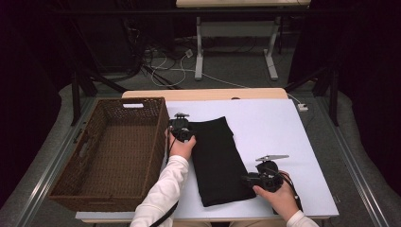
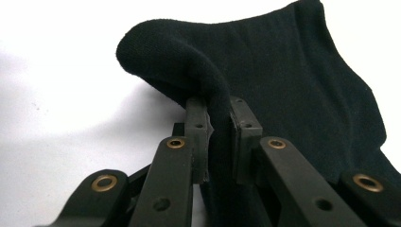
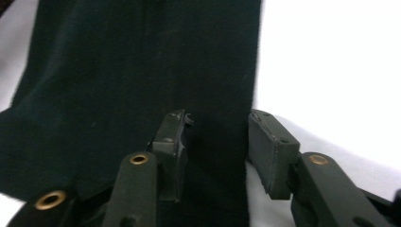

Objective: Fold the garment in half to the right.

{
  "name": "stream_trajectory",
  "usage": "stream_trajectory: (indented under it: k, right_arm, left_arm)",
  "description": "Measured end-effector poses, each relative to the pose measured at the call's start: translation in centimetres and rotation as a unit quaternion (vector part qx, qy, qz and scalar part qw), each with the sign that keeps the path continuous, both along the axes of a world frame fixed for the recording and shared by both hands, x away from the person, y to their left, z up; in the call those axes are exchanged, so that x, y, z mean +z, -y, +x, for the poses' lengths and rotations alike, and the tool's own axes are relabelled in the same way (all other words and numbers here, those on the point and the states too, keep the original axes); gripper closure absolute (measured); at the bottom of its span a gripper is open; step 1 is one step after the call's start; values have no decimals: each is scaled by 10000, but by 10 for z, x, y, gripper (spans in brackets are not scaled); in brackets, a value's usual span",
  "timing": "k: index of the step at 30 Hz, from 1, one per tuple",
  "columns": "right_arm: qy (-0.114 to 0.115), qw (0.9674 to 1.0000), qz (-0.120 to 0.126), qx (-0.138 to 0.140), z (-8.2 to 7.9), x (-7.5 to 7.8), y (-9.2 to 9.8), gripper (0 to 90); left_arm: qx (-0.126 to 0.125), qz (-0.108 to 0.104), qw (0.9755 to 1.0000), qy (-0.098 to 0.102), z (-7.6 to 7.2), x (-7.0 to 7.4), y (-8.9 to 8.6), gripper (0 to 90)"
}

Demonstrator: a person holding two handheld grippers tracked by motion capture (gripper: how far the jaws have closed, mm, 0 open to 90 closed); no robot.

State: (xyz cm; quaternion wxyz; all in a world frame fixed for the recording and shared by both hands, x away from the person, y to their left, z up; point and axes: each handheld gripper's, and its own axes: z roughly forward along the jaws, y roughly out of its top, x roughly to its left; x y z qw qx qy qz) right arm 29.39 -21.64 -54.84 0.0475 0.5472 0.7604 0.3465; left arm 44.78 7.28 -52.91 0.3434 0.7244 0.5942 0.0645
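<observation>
Left jaws pinching black cloth [image 2: 283,80] fold, right jaws parted astride its edge, basket [image 1: 113,151] overhead

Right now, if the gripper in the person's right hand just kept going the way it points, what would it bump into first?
The right gripper would meet the black cloth at once: the cloth's edge already lies between its open jaws, and they point along it. Beyond that, probably just more cloth.

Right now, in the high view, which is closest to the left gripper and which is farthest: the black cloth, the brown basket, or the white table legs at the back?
From the left gripper:
1. Black cloth, pinched in its jaws, stretching toward the person.
2. Brown basket, just to its left, rim close by.
3. White table legs, far back on the floor.
</observation>
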Motion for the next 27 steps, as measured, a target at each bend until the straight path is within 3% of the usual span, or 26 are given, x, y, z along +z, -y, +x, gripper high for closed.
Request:
stream_trajectory:
  k: [7, 14, 18, 23, 27]
  right_arm:
    - [-375, 9989, 189, 183, 1, 1, -8, 667]
    - [-404, 9991, 92, 107, 3, -1, -9, 813]
    - [-500, 9983, 291, 42, 5, -2, -6, 845]
    - [-556, 9980, 314, 31, 6, -2, -4, 863]
    - [-561, 9967, 576, 76, 5, 3, -2, 867]
  left_arm:
    - [9, 2, 10000, -4, 0, -1, 0, 805]
    - [-5, 12, 10000, -4, 1, -1, 1, 805]
    - [-30, 26, 10000, -40, 1, -1, 0, 805]
    - [-36, 24, 10000, 35, 0, 1, 1, 805]
    - [-74, 22, 9999, 114, -1, 6, 2, 806]
